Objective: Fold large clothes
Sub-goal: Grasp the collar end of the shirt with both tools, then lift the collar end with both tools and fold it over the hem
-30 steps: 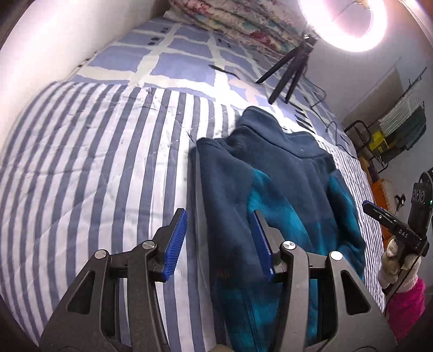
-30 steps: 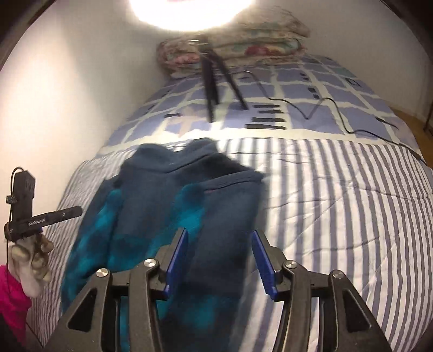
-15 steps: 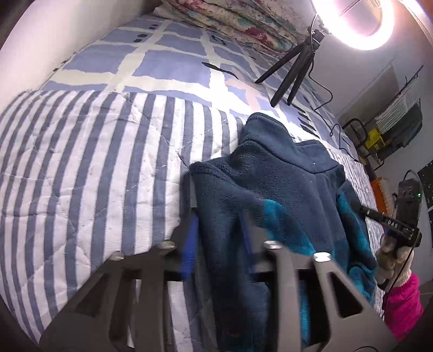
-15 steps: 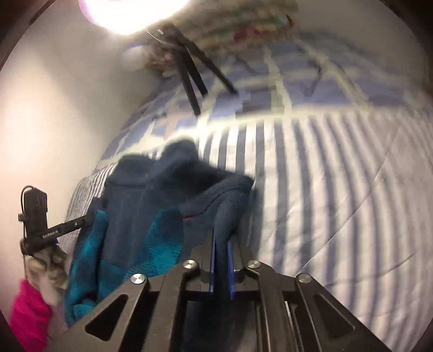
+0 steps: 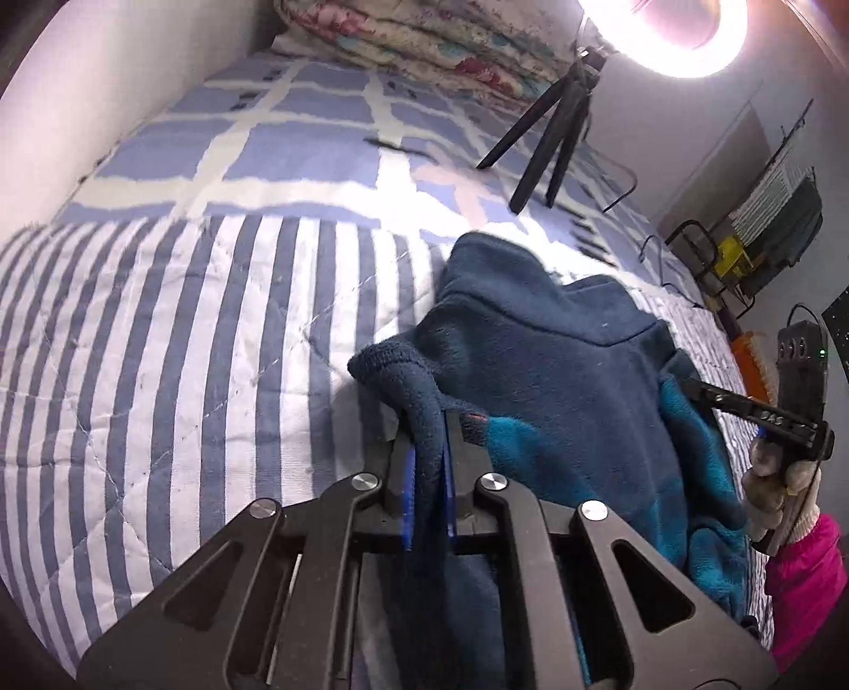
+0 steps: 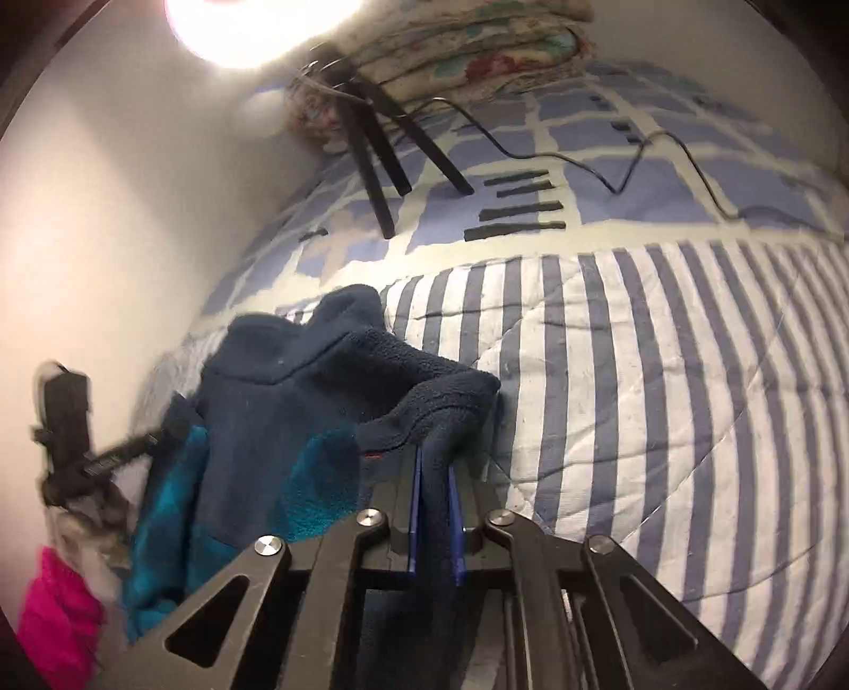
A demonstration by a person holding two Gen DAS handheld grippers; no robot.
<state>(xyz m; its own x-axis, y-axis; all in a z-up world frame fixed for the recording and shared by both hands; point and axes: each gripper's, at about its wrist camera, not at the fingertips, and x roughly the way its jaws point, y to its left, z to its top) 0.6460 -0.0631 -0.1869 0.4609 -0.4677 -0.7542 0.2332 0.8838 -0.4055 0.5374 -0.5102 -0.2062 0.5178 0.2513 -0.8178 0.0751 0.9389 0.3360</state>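
Observation:
A dark navy fleece with teal patches (image 5: 557, 371) lies on the blue-and-white striped quilt (image 5: 159, 371). My left gripper (image 5: 429, 424) is closing tight on the fleece's left edge. Its blue pads press the fabric, which rises in a ridge above the quilt. In the right wrist view the same fleece (image 6: 276, 403) spreads to the left. My right gripper (image 6: 435, 456) is shut on its near right edge, and a fold humps up ahead of the fingers. The collar end points away toward the pillows.
A ring light on a black tripod (image 5: 552, 132) stands on the bed beyond the fleece, its cable (image 6: 637, 154) trailing over the checked cover. Folded floral bedding (image 5: 424, 48) lies at the head. A gloved hand with a pink sleeve (image 5: 796, 504) holds a black device.
Both grippers went from open over the fleece to shut on its edges. The pinched fabric now stands up in a ridge. Both views have shifted closer and lower.

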